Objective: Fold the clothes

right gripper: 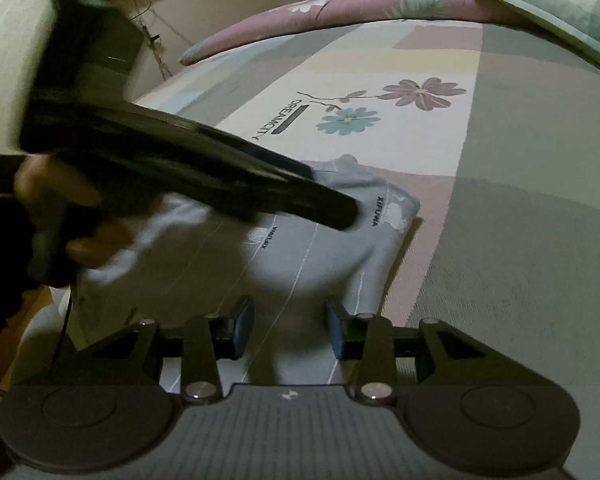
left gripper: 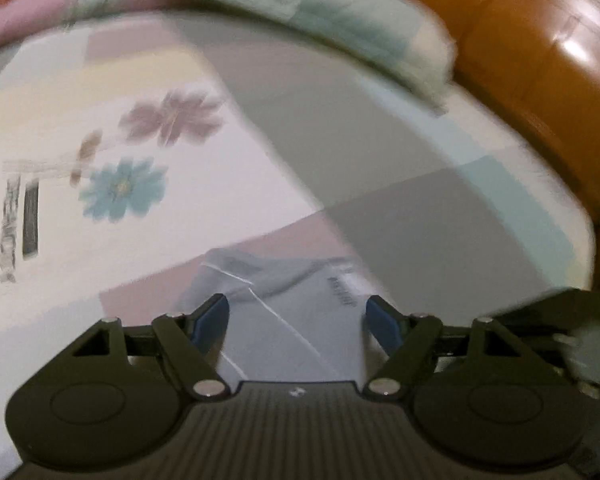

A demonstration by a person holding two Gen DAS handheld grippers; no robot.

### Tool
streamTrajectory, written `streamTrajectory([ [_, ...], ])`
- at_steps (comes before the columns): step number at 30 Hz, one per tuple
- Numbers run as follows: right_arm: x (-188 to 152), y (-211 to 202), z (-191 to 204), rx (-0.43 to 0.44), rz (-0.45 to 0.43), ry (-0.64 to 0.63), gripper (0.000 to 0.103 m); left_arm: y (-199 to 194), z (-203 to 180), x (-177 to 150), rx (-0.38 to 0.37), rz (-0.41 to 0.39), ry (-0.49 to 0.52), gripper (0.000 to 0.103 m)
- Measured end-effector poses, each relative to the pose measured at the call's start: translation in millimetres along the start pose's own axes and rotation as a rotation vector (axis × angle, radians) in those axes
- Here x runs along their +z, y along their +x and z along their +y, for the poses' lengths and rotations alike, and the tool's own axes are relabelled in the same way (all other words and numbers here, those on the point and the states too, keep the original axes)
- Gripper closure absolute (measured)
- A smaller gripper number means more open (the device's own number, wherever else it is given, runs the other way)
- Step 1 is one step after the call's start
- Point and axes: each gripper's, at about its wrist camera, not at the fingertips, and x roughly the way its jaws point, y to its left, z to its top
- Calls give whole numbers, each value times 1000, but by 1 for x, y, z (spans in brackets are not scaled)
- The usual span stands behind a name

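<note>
Grey garment (right gripper: 308, 256) with white stripes and XIFUWA lettering lies on the patchwork bedsheet (right gripper: 520, 152), near the bed edge, flower print at 12 o'clock from it. Left gripper (left gripper: 298, 322) has its jaws spread wide over the cloth, gripping nothing. Right gripper (right gripper: 290, 330) is likewise released, fabric showing between its blue pads (right gripper: 244, 320).
</note>
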Motion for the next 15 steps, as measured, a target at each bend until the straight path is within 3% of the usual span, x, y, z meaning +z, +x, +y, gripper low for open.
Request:
streamTrajectory([
  [6,-4,-17,9,-28,-2,-35,49,-56,-15,-8,67,-20,93,26],
  [11,-12,-16,19,-67,3,-65,47,-98,-29,-45,182,37,169,24],
  [15,-18,-15,27,-98,8,-89,40,-107,-42,-76,211,82,179,24],
])
